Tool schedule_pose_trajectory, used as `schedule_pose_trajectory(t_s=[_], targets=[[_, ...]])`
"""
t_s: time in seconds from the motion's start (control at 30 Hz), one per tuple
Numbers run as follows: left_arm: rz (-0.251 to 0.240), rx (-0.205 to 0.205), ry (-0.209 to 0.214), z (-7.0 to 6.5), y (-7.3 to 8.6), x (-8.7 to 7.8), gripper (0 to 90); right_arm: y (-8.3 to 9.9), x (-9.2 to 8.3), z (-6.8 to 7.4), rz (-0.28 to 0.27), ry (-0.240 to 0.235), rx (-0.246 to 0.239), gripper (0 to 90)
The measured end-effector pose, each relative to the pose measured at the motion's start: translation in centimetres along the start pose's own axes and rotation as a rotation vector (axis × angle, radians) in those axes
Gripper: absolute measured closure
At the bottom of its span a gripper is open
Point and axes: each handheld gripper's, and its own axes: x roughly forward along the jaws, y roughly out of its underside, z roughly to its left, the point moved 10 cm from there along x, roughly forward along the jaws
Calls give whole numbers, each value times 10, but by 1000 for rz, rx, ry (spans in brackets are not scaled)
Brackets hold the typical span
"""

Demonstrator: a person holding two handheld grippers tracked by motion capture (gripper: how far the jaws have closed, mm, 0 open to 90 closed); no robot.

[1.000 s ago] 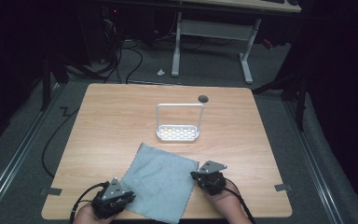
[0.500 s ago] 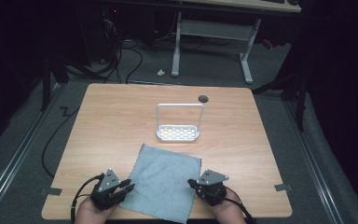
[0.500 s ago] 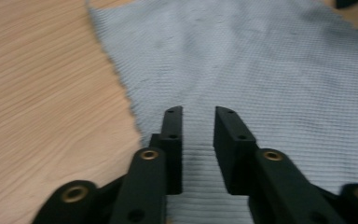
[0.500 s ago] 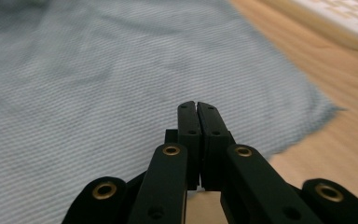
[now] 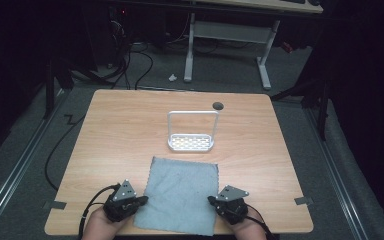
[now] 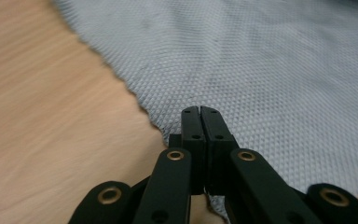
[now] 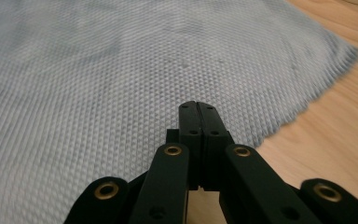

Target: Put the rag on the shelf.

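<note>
left gripper (image 5: 141, 201): jaws pressed together after just closing, tips at the left edge of the grey cloth (image 5: 181, 194); in the left gripper view (image 6: 199, 111) the tips meet over the cloth (image 6: 279, 70) border; can't tell whether any fabric is pinched; right gripper (image 5: 213, 200): jaws pressed together at the cloth's right edge; right gripper view (image 7: 198, 105) shows closed tips over the weave (image 7: 121, 70), pinch not confirmable; cloth lies flat on the near middle of the wooden table (image 5: 120, 130), between both grippers; white wire rack (image 5: 192, 132) stands just beyond the cloth's far edge, apart from it; small dark hole (image 5: 218, 106) in the tabletop behind the rack.
</note>
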Motion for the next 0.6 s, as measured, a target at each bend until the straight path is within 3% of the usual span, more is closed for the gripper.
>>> schedule_pose_trajectory(t_s=[0.13, 0.3, 0.33, 0.37, 0.4, 0.43, 0.47, 0.5, 0.6], targets=[[12, 75, 18, -22, -7, 10, 831, 8, -6, -36, -2, 65, 79, 900], [-58, 28, -16, -10, -13, 5, 746, 11, -12, -47, -17, 83, 101, 870], [-114, -22, -65, 4, -18, -2, 725, 8, -18, -49, -53, 86, 122, 833], [-114, -22, -65, 4, -18, -2, 708, 6, -21, -51, -70, 91, 135, 818], [-158, -77, -109, 21, -26, -4, 682, 6, -23, -52, -83, 96, 142, 805], [-158, -77, -109, 21, -26, -4, 657, 6, -23, -52, -83, 96, 142, 805], [-171, -92, -169, 39, -32, -3, 630, 5, -25, -55, -104, 106, 153, 783], [-175, -105, -189, 47, -35, -2, 615, 5, -26, -56, -108, 107, 157, 766], [-185, -139, -202, 59, -42, 3, 596, 7, -25, -59, -108, 106, 183, 731]])
